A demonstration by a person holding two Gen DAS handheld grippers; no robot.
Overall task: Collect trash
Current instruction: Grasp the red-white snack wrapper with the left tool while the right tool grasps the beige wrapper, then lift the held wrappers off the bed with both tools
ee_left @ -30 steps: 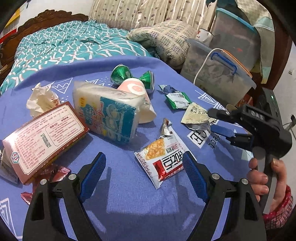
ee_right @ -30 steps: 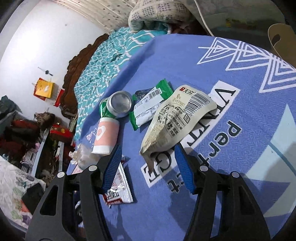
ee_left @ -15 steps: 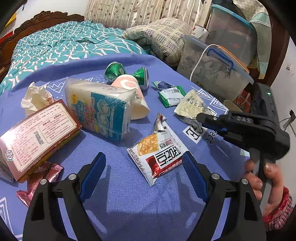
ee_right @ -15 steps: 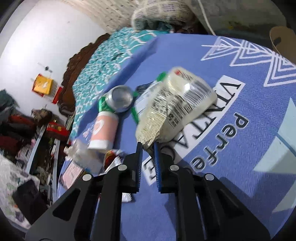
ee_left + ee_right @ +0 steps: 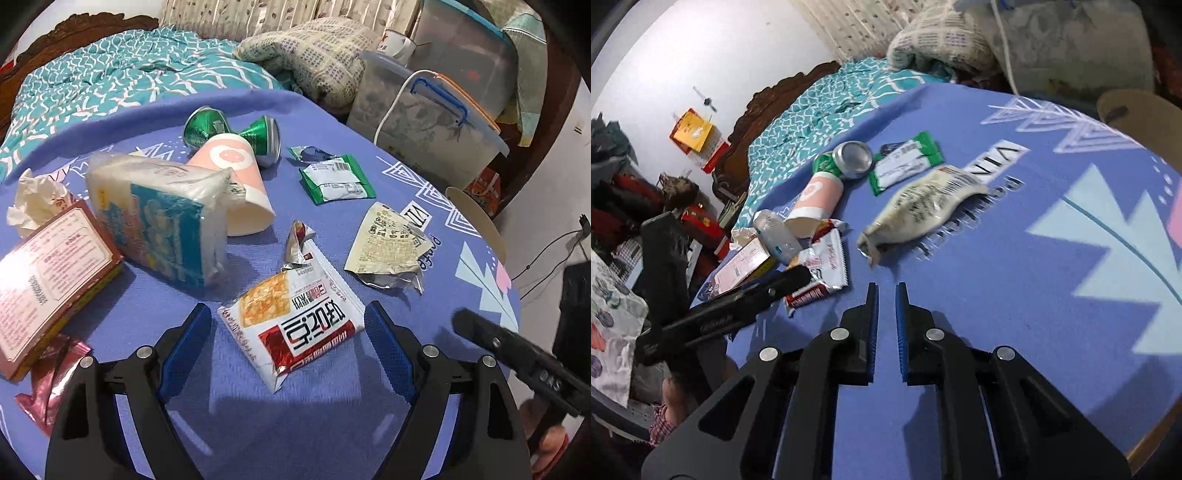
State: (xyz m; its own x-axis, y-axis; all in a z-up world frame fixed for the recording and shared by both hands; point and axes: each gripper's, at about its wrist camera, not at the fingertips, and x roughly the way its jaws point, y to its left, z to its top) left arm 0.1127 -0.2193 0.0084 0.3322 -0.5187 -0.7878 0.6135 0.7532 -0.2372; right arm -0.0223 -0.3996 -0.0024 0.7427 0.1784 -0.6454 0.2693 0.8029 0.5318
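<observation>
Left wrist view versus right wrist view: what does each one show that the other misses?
Only the left shows the pink foil wrapper and clear storage bins. Only the right shows the white wall, a yellow box hung on it, and clutter on the floor. Both show the blue tablecloth, green can, pink cup, green wrapper, cream wrapper and noodle packet.

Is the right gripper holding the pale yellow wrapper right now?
No. The right gripper is shut with nothing between its pads, and the pale yellow wrapper lies on the table ahead of it.
</observation>
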